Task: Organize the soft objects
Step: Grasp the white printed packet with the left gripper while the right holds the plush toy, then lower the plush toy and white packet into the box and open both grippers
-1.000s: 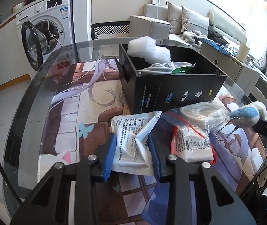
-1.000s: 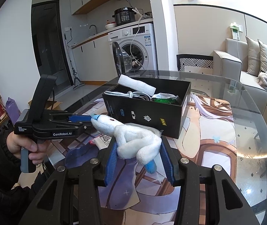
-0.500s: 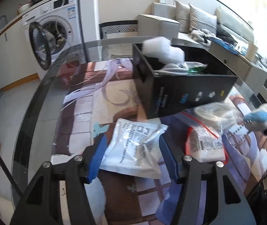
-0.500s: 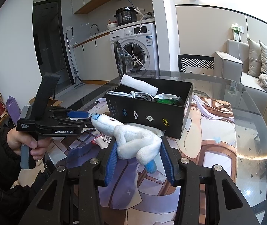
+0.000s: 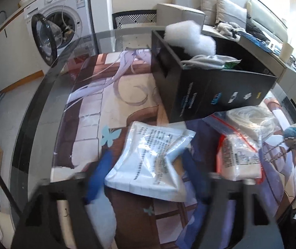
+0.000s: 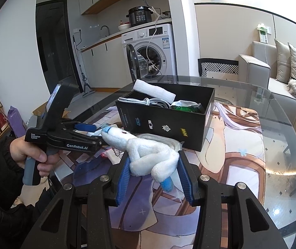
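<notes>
A white plush toy (image 6: 148, 155) is being clamped by the right gripper (image 6: 154, 178), while the left gripper's (image 5: 148, 176) jaws are being closed around a white packet (image 5: 154, 161), not yet pinched.

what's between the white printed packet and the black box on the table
Nothing: in the left wrist view only bare printed mat separates the white packet from the black box.

daylight fills the room and both views are bright. in the left wrist view the upper right corner is washed out white, and the whole picture is a little soft; the left gripper (image 5: 148, 178) at the bottom is smeared by motion blur. the right wrist view is sharp. the glass table (image 6: 289, 166) shows a bright glare patch and reflections. both pictures curve strongly and have dark corners.
</notes>
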`<state>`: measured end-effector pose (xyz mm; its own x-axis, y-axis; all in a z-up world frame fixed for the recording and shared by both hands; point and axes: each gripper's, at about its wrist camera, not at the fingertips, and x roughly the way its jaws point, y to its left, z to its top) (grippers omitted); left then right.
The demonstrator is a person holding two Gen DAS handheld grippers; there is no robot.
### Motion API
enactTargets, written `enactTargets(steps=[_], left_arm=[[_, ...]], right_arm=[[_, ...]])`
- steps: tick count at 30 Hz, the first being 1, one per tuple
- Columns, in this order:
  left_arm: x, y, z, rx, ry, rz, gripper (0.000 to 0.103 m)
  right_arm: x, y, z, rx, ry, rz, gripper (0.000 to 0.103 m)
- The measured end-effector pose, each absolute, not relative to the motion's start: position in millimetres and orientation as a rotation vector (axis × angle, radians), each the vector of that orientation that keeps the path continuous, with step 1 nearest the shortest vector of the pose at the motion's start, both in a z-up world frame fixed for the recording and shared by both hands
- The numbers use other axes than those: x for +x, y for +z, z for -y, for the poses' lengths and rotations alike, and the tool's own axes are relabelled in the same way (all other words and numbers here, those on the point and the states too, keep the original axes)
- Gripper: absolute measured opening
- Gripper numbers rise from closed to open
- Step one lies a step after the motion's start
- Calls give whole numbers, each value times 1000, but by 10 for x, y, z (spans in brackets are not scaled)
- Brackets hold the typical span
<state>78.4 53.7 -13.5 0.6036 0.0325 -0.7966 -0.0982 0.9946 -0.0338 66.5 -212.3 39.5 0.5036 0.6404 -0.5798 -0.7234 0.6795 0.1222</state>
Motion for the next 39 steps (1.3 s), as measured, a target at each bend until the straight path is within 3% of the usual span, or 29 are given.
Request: enactTargets(steps=[2,9,39], left_arm=[[773,-123,-520,-72,66,-916,43],[682,-80,-524,-94,36,-870,32],[678,636,-442,-118,-61,-664,32]], right_arm=[[666,395,2120,-141,827,-637,44],[659,397,2109,-142,825,-633,44],[1148,736,2013,-62,562,-565,44]])
